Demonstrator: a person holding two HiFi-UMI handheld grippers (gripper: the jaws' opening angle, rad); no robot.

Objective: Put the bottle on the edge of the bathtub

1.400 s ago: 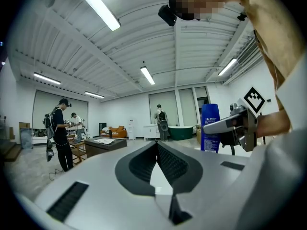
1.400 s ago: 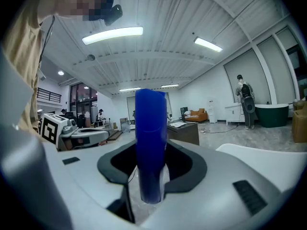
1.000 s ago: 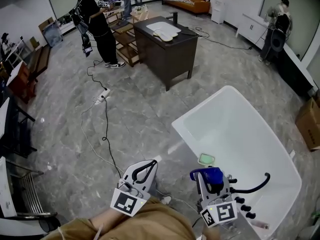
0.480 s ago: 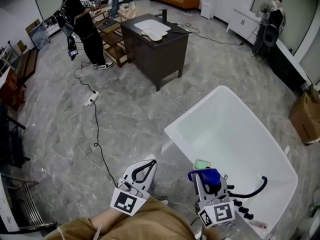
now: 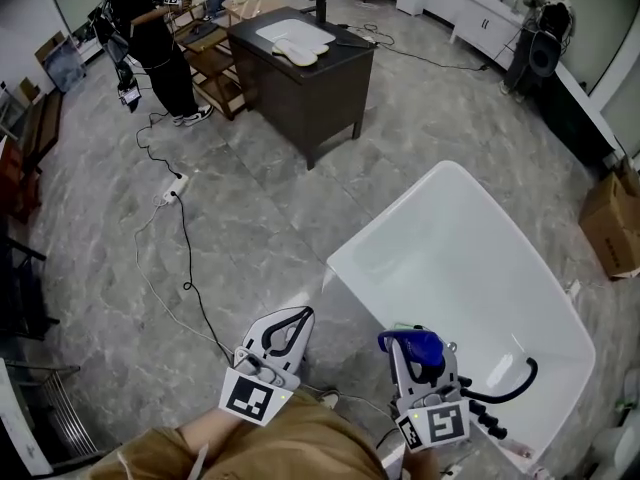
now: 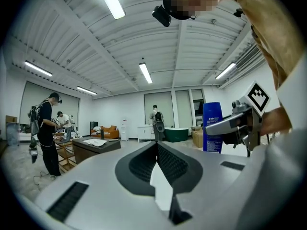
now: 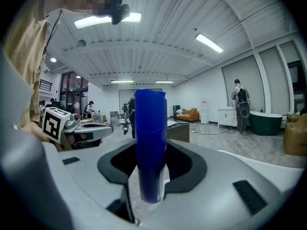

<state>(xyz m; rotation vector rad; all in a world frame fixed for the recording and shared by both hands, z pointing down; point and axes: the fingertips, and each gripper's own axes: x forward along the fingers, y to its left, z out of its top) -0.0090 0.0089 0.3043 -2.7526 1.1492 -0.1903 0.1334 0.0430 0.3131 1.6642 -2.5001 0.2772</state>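
- The right tool pinched an upright blue bottle between its jaws.
- The left tool, at its 9 o'clock in the head view, had its jaws pressed together and empty.
- The bottle was by the white bathtub's near rim, and the tub stretched toward 1 o'clock.

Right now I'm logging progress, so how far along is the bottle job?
Done: the bottle is picked up, clamped upright in the right gripper. In hand: it hangs by the near end of the tub. Left: setting it on the tub's edge. The left gripper is shut and empty.
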